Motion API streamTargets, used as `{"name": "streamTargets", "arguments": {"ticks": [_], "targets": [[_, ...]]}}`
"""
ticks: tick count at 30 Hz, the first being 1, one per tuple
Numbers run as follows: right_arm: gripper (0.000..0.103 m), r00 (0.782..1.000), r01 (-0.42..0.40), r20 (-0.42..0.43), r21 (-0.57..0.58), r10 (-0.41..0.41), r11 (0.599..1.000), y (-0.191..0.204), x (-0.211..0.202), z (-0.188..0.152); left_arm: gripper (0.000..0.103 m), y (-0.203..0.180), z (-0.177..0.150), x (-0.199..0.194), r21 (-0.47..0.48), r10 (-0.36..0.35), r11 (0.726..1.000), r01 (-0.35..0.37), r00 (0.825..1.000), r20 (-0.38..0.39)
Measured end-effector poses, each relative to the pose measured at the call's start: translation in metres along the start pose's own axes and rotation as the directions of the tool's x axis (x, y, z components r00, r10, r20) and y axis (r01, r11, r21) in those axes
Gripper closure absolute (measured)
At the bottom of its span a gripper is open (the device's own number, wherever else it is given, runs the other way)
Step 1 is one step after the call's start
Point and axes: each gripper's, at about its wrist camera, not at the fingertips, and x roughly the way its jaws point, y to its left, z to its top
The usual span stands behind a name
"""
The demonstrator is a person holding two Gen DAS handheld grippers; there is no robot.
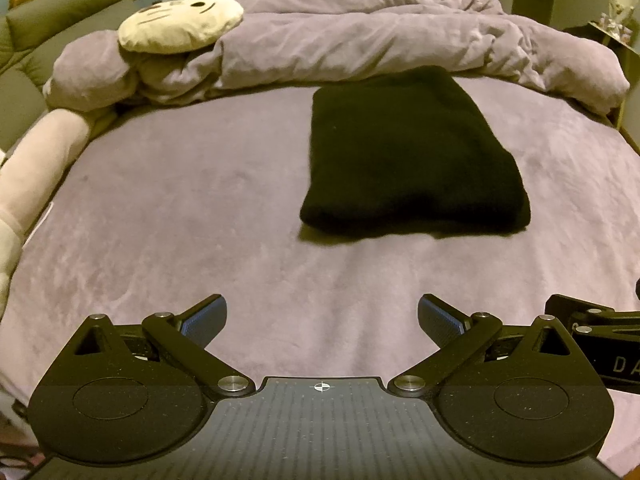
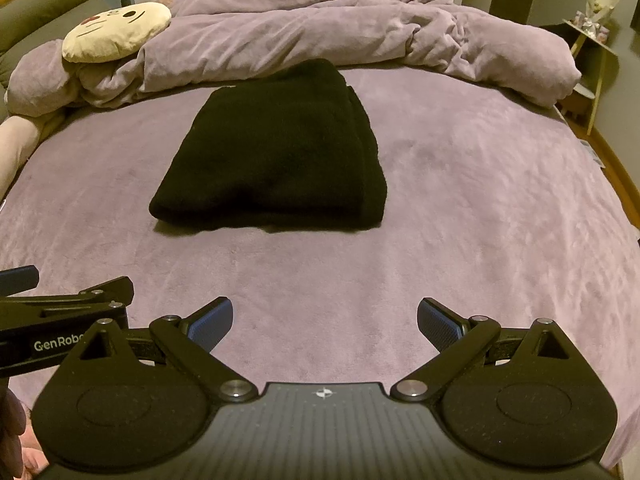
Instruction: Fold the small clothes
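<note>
The black, thick-piled fabric garment (image 1: 412, 156) lies folded into a compact rectangle on the mauve plush-covered bed (image 1: 180, 208), towards the far middle, well apart from both tools. The left gripper (image 1: 322, 320) hangs over bare cover at the near side with its jaws spread wide and nothing between them; the right gripper (image 2: 324, 322) is likewise wide open and empty, just beside it.

Judging by the tidy block, the fold looks close to finished. The main risk would be a low pass dragging a finger through the soft pile and pulling the top layer askew. The stacked layers along its right edge seem loose, though the black cloth hides detail, so a nudge there could spill them.

Room is generous: open cover lies in front of the garment and on both sides. Behind it, the rumpled mauve duvet (image 2: 320, 28) sits close to the far edge, with a cream cartoon-face cushion (image 1: 180, 24) at the far left, so pushing away would crowd the fold. The two tools are near each other and could knock together.
</note>
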Motion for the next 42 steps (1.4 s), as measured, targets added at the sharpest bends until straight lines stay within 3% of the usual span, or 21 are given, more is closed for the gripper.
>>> {"name": "streamTargets", "arguments": {"ticks": [42], "targets": [[0.004, 1.0, -0.007, 0.001, 0.026, 0.007, 1.0, -0.0033, -0.0032, -0.0023, 0.0, -0.0018, -0.0045, -0.0022, -0.002, -0.029, 1.0, 0.029, 1.0, -0.004]]}}
